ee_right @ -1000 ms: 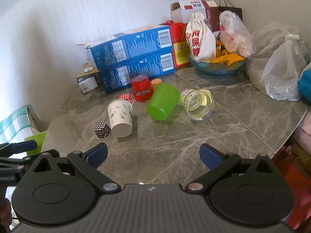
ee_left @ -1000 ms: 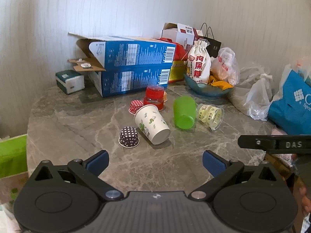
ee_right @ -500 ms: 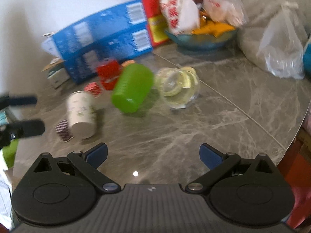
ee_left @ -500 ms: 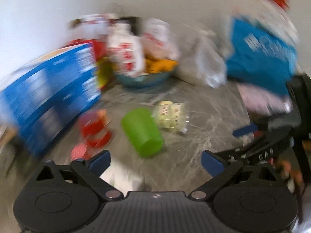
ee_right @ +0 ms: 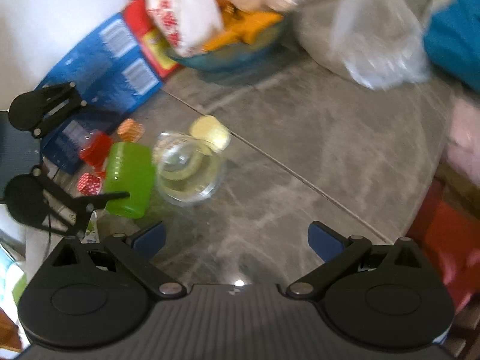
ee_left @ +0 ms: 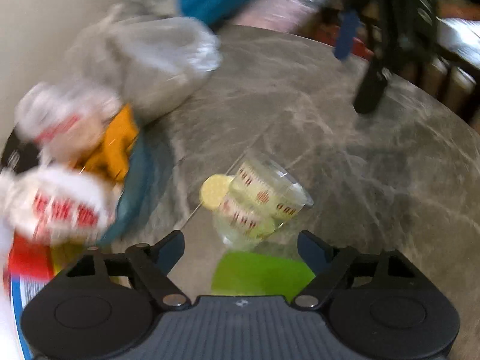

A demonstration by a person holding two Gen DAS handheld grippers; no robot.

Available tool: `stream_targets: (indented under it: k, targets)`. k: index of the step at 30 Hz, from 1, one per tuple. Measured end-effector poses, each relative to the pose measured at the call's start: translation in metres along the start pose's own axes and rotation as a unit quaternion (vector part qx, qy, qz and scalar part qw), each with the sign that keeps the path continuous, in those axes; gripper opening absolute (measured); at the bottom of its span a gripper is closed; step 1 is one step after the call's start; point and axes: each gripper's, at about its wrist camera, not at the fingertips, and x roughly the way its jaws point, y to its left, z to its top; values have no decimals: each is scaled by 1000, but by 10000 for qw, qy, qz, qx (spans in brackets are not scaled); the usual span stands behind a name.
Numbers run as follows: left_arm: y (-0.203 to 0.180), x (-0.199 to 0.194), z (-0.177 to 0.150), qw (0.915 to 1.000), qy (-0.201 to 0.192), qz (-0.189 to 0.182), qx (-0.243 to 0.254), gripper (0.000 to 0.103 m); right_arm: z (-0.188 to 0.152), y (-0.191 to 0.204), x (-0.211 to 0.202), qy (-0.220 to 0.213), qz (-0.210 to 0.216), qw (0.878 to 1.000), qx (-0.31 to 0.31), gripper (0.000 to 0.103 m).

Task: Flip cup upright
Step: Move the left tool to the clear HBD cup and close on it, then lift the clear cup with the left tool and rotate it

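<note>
The left tool (ee_left: pixel 240 247) is spread wide over the green plastic cup (ee_left: pixel 261 273) lying on its side on the grey marble table (ee_left: pixel 345 150). A clear plastic cup (ee_left: pixel 264 201) lies just beyond. The right tool (ee_right: pixel 237 238) hangs wide, holding nothing.

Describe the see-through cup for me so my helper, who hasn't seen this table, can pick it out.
On the grey marble table, look in front of the blue bowl of snacks. Right beside the green plastic cup lying on its side lies the clear plastic cup with yellow patterned bands, also tipped over. It is the only transparent one.
</note>
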Motion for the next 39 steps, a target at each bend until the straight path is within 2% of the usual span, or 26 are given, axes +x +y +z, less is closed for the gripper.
stream_targets:
  k: [4, 6, 11, 13, 15, 18, 19, 25, 27, 29, 31, 33, 35, 37, 39]
  targets:
    - [4, 12, 16, 9965, 81, -386, 743, 86, 0, -19, -5, 213, -55, 9992, 344, 102]
    - [5, 21, 20, 9923, 200, -485, 1121, 86, 1, -27, -7, 282, 5, 9982, 527, 102]
    - [2, 42, 27, 9811, 433, -808, 1704, 84, 8, -35, -8, 389, 61, 9971, 656, 102]
    - [-3, 50, 28, 9761, 482, -878, 1929, 77, 9, -39, -9, 395, 67, 9969, 684, 102]
    - [-6, 56, 29, 9734, 512, -930, 2032, 76, 9, -42, -11, 402, 78, 9964, 743, 102]
    - [-8, 66, 28, 9706, 601, -808, 2187, 64, 11, -46, -11, 364, 88, 9962, 789, 102]
    - [-7, 67, 27, 9705, 578, -791, 2204, 64, 12, -47, -10, 357, 90, 9961, 808, 102]
    - [-5, 62, 26, 9770, 436, -821, 1919, 63, 12, -45, -9, 339, 129, 9961, 810, 102]
    - [-2, 51, 25, 9825, 335, -794, 1654, 63, 12, -42, -10, 316, 129, 9964, 773, 102]
    - [7, 38, 26, 9904, 171, -716, 1172, 63, 13, -39, -11, 295, 116, 9965, 768, 102]
    - [21, 18, 27, 9964, -7, -699, 473, 63, 14, -35, -14, 239, 101, 9969, 745, 102]
    - [35, -10, 23, 9967, -294, -652, -391, 63, 16, -29, -18, 203, 91, 9974, 685, 102]
    - [42, -38, 13, 9863, -566, -729, -1370, 63, 17, -20, -22, 155, 148, 9979, 611, 102]
    - [35, -59, -3, 9674, -589, -684, -2367, 63, 18, -10, -23, 152, 218, 9982, 529, 102]
    - [20, -71, -24, 9314, -454, -660, -3550, 63, 17, 0, -23, 171, 292, 9985, 432, 102]
